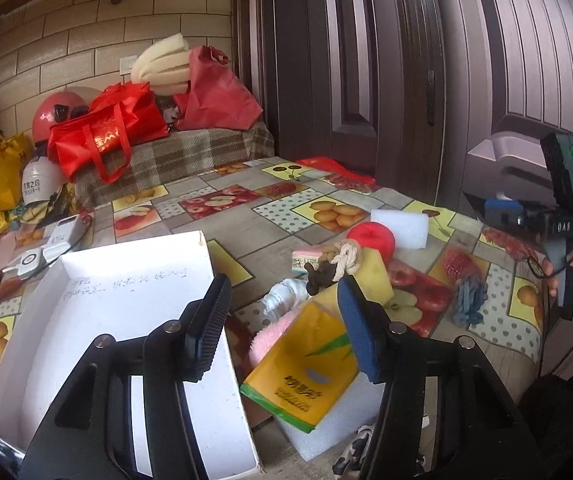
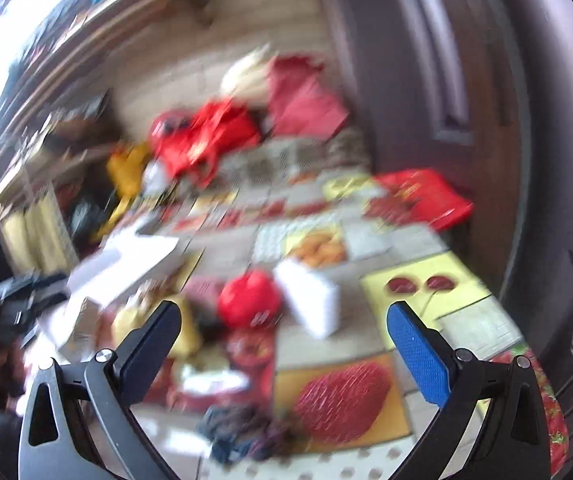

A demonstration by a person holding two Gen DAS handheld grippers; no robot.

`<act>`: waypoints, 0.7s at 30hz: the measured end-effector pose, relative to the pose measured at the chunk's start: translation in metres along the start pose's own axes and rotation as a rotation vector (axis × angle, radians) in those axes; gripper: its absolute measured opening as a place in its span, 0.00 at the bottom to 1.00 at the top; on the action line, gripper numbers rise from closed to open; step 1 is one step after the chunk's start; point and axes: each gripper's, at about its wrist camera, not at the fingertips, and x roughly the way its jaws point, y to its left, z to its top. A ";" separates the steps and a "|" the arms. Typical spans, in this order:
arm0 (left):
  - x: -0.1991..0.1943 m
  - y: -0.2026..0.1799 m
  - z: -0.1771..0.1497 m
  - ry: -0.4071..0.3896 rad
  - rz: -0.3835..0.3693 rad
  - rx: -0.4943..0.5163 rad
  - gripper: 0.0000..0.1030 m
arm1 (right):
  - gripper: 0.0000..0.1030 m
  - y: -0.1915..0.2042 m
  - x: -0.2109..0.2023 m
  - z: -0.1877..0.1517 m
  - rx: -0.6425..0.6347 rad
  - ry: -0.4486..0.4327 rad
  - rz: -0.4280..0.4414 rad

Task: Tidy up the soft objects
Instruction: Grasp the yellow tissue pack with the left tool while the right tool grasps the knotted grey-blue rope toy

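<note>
Our left gripper [image 1: 284,320] hangs over the near edge of the worktop [image 1: 270,216] with its fingers spread apart and holding nothing. Straight ahead and slightly below, between the two pads, lies the yellow tissue pack [image 1: 306,368], tilted, its long axis running from near left up toward far right, resting partly on a white foam sheet [image 1: 326,428] and against a pink fluffy piece [image 1: 264,346]. The white box [image 1: 126,320] sits just to the left, touching the left finger's line of sight, open and unfilled. Our right gripper [image 2: 284,344] is also spread and unladen, held well off to the right; its view is blurred, with the red round sponge [image 2: 248,300] and a white foam block [image 2: 312,300] ahead. We judge the left hand nearer the pack, so a short reach forward and a swing left toward the box suits.
</note>
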 end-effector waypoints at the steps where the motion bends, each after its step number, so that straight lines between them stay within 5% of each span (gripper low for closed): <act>1: 0.000 0.001 -0.001 -0.001 0.000 -0.006 0.52 | 1.00 0.006 0.009 -0.004 -0.036 0.069 0.006; 5: -0.002 0.005 -0.005 -0.001 -0.002 -0.026 0.52 | 0.99 0.034 0.041 -0.030 -0.217 0.239 -0.010; 11: -0.002 0.001 -0.013 0.070 -0.093 -0.001 0.52 | 0.97 0.046 0.053 -0.045 -0.305 0.311 -0.024; 14: -0.007 -0.019 -0.019 0.098 -0.140 0.082 0.53 | 0.77 0.044 0.058 -0.046 -0.297 0.335 0.000; 16: -0.011 -0.032 -0.022 0.114 -0.184 0.135 0.54 | 0.41 0.041 0.059 -0.047 -0.283 0.349 0.021; 21: -0.014 -0.059 -0.034 0.184 -0.205 0.272 0.56 | 0.34 0.037 0.052 -0.047 -0.268 0.328 0.051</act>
